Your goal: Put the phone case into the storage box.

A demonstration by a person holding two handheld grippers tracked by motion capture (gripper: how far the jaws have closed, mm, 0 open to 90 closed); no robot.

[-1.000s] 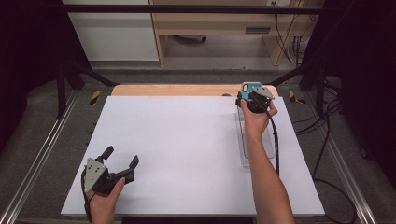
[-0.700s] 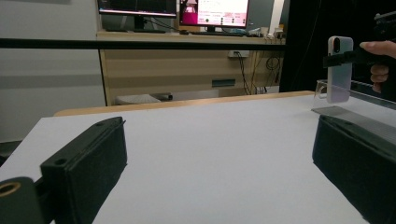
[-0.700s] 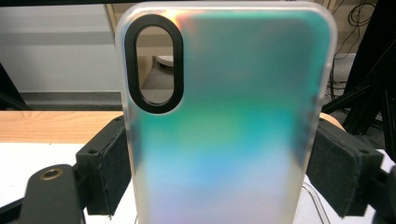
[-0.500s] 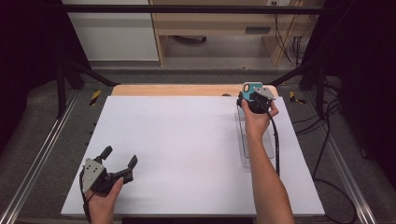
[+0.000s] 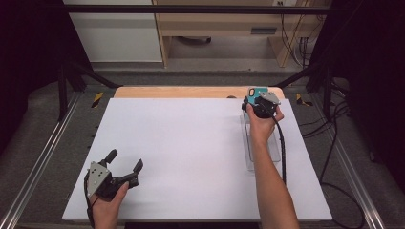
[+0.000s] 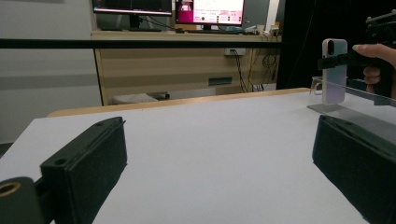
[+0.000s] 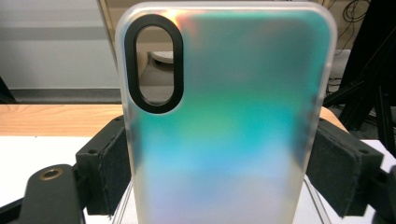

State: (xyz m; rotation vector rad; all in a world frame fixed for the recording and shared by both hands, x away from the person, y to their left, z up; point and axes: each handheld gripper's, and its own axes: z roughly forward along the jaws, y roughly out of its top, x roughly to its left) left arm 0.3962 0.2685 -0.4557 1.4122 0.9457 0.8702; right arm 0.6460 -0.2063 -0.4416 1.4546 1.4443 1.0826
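A translucent phone case (image 5: 256, 91) with a teal-to-lilac sheen and a black oval camera cutout stands upright at the table's far right. My right gripper (image 5: 254, 99) is shut on it, its pads pressing both long edges of the case (image 7: 229, 121). The case hangs just over the far end of a clear acrylic stand (image 5: 273, 151). In the left gripper view the case (image 6: 334, 70) stands on end above that stand (image 6: 327, 107). My left gripper (image 5: 125, 161) rests near the front left corner of the white table (image 5: 191, 138), its jaws wide apart around nothing (image 6: 219, 172).
A strip of wooden board (image 5: 181, 92) shows beyond the white surface. Metal rails (image 5: 43, 157) run along both sides of the table. A desk with monitors (image 6: 168, 7) stands behind, and cables (image 5: 334, 143) lie on the floor at the right.
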